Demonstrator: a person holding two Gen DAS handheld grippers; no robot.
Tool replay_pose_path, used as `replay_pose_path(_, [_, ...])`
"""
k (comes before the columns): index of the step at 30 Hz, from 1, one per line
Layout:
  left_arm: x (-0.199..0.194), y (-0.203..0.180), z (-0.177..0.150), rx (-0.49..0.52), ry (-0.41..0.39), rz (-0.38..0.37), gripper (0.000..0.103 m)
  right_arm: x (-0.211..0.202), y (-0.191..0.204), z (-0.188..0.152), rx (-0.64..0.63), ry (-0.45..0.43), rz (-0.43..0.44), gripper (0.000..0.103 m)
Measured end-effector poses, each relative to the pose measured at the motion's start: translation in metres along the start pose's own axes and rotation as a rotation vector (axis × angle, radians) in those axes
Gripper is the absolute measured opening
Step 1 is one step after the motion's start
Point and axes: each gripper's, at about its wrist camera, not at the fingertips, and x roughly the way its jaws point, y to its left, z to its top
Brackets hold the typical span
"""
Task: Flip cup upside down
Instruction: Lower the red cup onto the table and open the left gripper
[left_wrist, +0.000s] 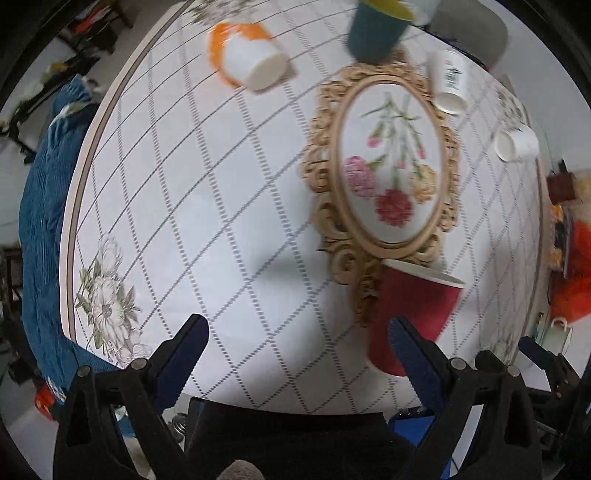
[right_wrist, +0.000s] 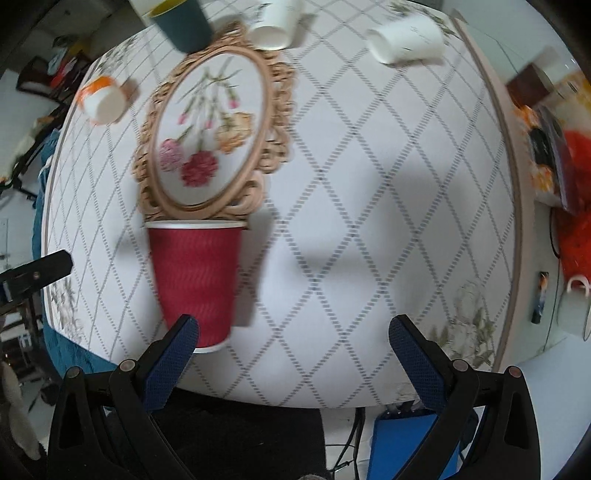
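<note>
A red ribbed paper cup stands upright, mouth up, near the table's front edge, just in front of a printed oval flower frame. In the right wrist view the red cup is left of centre. My left gripper is open and empty, with the cup just behind its right finger. My right gripper is open and empty, with the cup just beyond its left finger.
The tablecloth has a diamond grid. An orange-and-white cup lies on its side at far left. A teal cup and two white cups sit at the back. A white mug stands off the table at right.
</note>
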Motion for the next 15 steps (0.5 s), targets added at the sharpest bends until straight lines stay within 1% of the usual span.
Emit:
replay_pose_path(1, [0.005,0.006,-0.007,-0.010,0.002,0.003,0.099,0.003,0.007,-0.001,-0.006,0.004,-0.001,0.103])
replay_pose_path(3, [0.008,0.016,0.006,-0.026,0.009,0.009,0.099,0.006,0.021,0.005,-0.024,0.017,-0.009,0.103])
replay_pose_path(4, [0.013,0.022,0.000,-0.033,0.009,0.013,0.099,0.007,0.028,0.007,-0.045,0.018,-0.021,0.103])
replay_pose_path(6, [0.024,0.034,-0.009,-0.045,0.016,0.018,0.099,0.004,0.043,0.010,-0.124,0.009,-0.067,0.103])
replay_pose_path(7, [0.024,0.045,0.004,-0.046,0.021,0.015,0.099,0.002,0.051,0.012,-0.182,-0.001,-0.096,0.103])
replay_pose_path(8, [0.018,0.061,0.015,-0.046,0.025,0.018,0.099,0.000,0.062,0.014,-0.265,-0.013,-0.133,0.103])
replay_pose_path(9, [0.004,0.093,0.022,-0.041,0.027,0.021,0.099,-0.003,0.074,0.014,-0.368,-0.028,-0.185,0.103])
replay_pose_path(10, [0.005,0.097,0.027,-0.032,0.027,0.023,0.099,-0.005,0.084,0.013,-0.458,-0.043,-0.235,0.103])
replay_pose_path(12, [0.003,0.097,0.039,-0.009,0.029,0.019,0.099,-0.009,0.110,0.005,-0.730,-0.083,-0.372,0.103])
replay_pose_path(14, [0.004,0.089,0.043,0.020,0.038,0.016,0.099,-0.004,0.133,-0.014,-1.073,-0.122,-0.535,0.103])
replay_pose_path(15, [0.010,0.087,0.039,0.030,0.041,0.018,0.099,0.001,0.140,-0.024,-1.230,-0.128,-0.605,0.103])
